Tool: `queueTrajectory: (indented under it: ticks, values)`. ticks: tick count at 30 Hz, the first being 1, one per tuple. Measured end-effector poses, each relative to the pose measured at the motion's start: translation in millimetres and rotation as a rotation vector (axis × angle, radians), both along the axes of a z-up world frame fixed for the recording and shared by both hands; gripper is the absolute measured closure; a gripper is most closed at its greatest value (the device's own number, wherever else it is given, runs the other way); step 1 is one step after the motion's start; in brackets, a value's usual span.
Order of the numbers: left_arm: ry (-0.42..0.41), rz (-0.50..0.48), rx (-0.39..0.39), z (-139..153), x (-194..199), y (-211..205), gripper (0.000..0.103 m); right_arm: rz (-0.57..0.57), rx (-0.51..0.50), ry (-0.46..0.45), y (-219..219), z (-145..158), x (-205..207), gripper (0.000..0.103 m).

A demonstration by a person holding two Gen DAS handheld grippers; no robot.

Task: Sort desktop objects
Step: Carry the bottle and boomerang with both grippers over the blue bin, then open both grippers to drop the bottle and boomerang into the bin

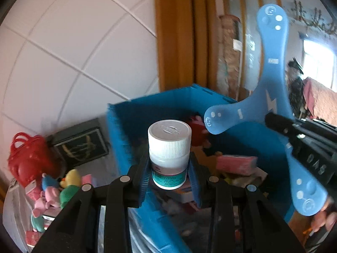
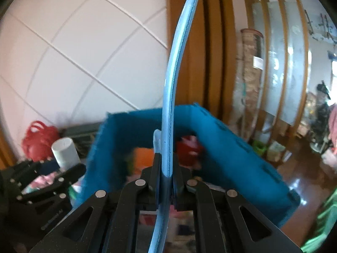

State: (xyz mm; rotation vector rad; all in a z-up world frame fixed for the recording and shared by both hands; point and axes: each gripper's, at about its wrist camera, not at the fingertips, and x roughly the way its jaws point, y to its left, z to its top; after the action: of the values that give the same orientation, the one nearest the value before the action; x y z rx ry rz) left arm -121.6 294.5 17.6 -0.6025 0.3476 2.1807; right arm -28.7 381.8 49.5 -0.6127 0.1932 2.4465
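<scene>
My left gripper (image 1: 169, 176) is shut on a small white-capped pill bottle (image 1: 169, 145) with a green label, held upright in front of the blue storage box (image 1: 126, 130). My right gripper (image 2: 167, 177) is shut on a flat light-blue three-armed boomerang (image 2: 174, 73), seen edge-on in the right wrist view. The left wrist view shows the same boomerang (image 1: 271, 97) face-on at the right, above the box, with the right gripper (image 1: 299, 141) clamping it. The right wrist view shows the blue storage box (image 2: 227, 147) just ahead, and the left gripper (image 2: 61, 164) with the bottle (image 2: 65, 152) at the left.
Inside the box lie a pink pack (image 1: 236, 164), a red plush (image 1: 198, 130) and other items. Left of the box are a red net bag (image 1: 27, 158), small plush toys (image 1: 63, 187) and a dark framed box (image 1: 80, 145). White tiled wall and wooden door frame stand behind.
</scene>
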Motion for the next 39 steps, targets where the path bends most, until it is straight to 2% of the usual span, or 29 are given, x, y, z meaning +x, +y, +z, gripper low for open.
queueTrajectory:
  ticks: [5,14,16,18,20,26,29,34,39]
  values:
    - [-0.014,-0.024,-0.056,-3.6,5.7,25.5,0.069,-0.034,0.0,-0.059,28.6,-18.0,1.0,0.094]
    - [-0.042,0.009,-0.098,-8.4,-1.2,43.2,0.069,-0.047,0.032,-0.119,47.7,-35.4,-5.5,0.092]
    - [-0.042,0.022,-0.107,-9.4,-2.5,44.4,0.064,-0.053,0.045,-0.121,50.6,-35.9,-6.3,0.082]
    - [-0.026,0.037,-0.106,-7.7,-1.8,42.9,0.042,-0.055,0.051,-0.118,53.5,-35.8,-7.1,0.069]
    - [-0.007,0.05,-0.093,-4.8,-0.2,39.6,0.031,-0.062,0.066,-0.119,53.3,-35.0,-7.0,0.044]
    - [0.025,0.071,-0.065,4.9,2.2,25.3,0.023,-0.081,0.098,-0.099,47.4,-29.4,-4.0,0.008]
    - [0.035,0.09,-0.044,8.2,-0.1,16.2,0.021,-0.101,0.13,-0.09,40.5,-24.0,-1.2,0.0]
    - [0.042,0.12,-0.004,12.4,-3.7,-6.1,0.02,-0.1,0.139,-0.08,28.4,-16.6,-0.3,0.0]
    - [0.043,0.168,0.056,8.9,-11.0,-51.4,0.02,-0.06,0.116,-0.039,0.9,-6.7,4.2,0.0]
